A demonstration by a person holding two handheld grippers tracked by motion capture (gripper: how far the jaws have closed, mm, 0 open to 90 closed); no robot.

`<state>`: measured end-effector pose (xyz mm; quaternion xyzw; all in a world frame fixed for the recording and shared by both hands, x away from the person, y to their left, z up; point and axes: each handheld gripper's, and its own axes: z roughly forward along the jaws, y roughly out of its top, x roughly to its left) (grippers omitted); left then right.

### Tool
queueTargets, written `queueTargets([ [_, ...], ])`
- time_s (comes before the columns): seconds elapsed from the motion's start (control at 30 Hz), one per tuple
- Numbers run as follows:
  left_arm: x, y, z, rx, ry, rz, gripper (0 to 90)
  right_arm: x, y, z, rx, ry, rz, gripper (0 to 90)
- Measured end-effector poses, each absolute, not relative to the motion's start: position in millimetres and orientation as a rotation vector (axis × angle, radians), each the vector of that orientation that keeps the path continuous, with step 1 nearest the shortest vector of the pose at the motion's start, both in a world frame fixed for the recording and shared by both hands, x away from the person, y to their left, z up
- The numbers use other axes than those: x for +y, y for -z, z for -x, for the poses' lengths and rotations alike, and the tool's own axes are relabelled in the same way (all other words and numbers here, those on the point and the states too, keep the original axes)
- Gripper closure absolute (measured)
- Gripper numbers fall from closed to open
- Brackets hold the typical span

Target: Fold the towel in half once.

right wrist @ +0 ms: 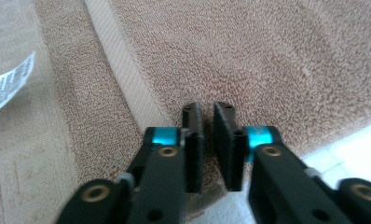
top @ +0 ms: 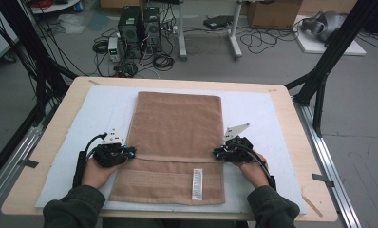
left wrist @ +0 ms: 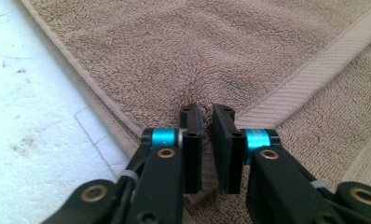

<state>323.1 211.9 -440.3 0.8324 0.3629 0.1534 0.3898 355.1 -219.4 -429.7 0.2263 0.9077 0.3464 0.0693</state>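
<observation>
One brown towel lies mid-mat, near flap folded over; left gripper and right gripper each pinch its side edges, jaws nearly closed; bare white mat flanks both sides.

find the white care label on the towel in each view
high view: the care label lies low on the towel, right of centre.
left gripper view: not in it.
right gripper view: care label at the left edge.
shared landmark: the towel's woven band.
</observation>
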Motion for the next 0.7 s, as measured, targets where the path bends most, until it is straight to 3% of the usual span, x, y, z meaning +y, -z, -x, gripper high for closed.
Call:
queueTargets([
  [0.4,224.7,418.2,-312.7,0.917,-0.418,-2.016,85.8,-221.5,398.4,-355.1,2.683,-1.155,-0.635,85.2],
  [0.7,231.9,400.1,-279.5,0.878,-0.468,-1.990,85.7,-223.1,372.7,-332.5,2.695,-1.238,-0.519,85.1],
])
